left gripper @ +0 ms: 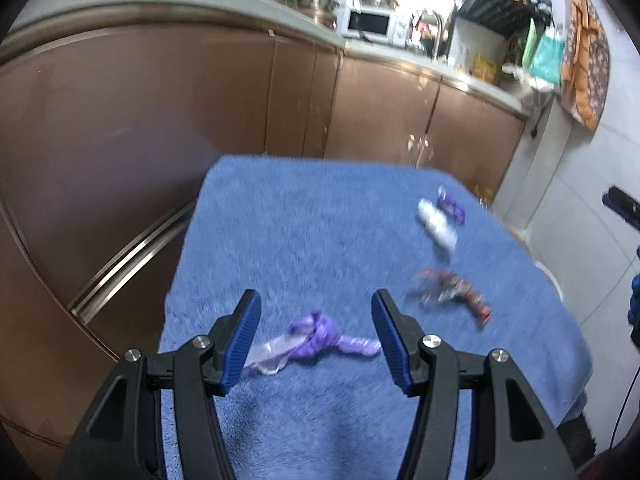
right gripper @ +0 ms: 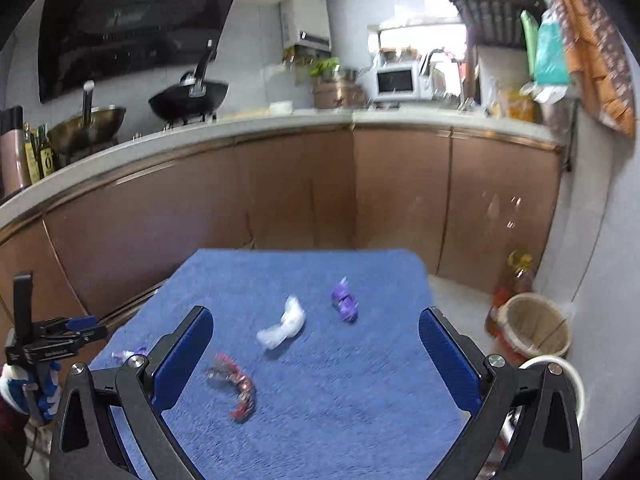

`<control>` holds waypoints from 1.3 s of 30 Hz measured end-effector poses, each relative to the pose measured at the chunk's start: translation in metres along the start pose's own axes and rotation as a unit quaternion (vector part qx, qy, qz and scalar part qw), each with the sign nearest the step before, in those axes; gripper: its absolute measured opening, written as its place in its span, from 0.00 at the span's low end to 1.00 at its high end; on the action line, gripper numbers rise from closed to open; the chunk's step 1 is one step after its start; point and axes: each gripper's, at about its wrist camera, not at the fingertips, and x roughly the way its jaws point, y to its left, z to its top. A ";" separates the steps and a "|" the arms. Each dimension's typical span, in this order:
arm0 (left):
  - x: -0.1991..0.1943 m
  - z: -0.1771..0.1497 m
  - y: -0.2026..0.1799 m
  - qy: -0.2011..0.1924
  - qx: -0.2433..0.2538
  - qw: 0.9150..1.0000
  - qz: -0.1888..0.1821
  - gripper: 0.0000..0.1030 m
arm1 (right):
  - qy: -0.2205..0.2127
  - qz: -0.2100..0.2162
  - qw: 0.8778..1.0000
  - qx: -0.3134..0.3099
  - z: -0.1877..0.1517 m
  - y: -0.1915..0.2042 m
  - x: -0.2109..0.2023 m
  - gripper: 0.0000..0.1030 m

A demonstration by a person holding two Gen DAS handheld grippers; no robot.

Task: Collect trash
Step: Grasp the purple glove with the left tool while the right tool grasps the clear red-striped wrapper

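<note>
Our left gripper hangs with its jaws parted and empty, the twisted purple wrapper lying between them on the blue towel. Our right gripper gapes wide — nothing held — over the red wrapper, white wrapper and small purple wrapper.

— What lies on the worktop in front of you?

— Four scraps on the towel. The knotted bag lies nearest, between the jaws of my left hand-held gripper. To its right lies the twisted wrapper; behind that the crumpled tissue, with the small wrapper just beside it.

— And off the worktop?

— Cabinets stand behind it. The basket sits on the floor to the right.
</note>
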 end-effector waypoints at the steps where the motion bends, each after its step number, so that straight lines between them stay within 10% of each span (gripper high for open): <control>1: 0.007 -0.004 0.001 0.009 0.008 1.000 -0.002 0.54 | 0.012 0.006 1.000 -0.001 -0.004 0.002 0.009 1.00; 18: 0.079 -0.012 0.009 0.116 0.121 0.984 -0.063 0.54 | 0.200 0.123 0.971 -0.037 -0.060 0.057 0.145 1.00; 39: 0.088 -0.012 0.000 0.123 0.073 0.987 -0.074 0.30 | 0.251 0.160 0.953 -0.052 -0.087 0.066 0.183 0.35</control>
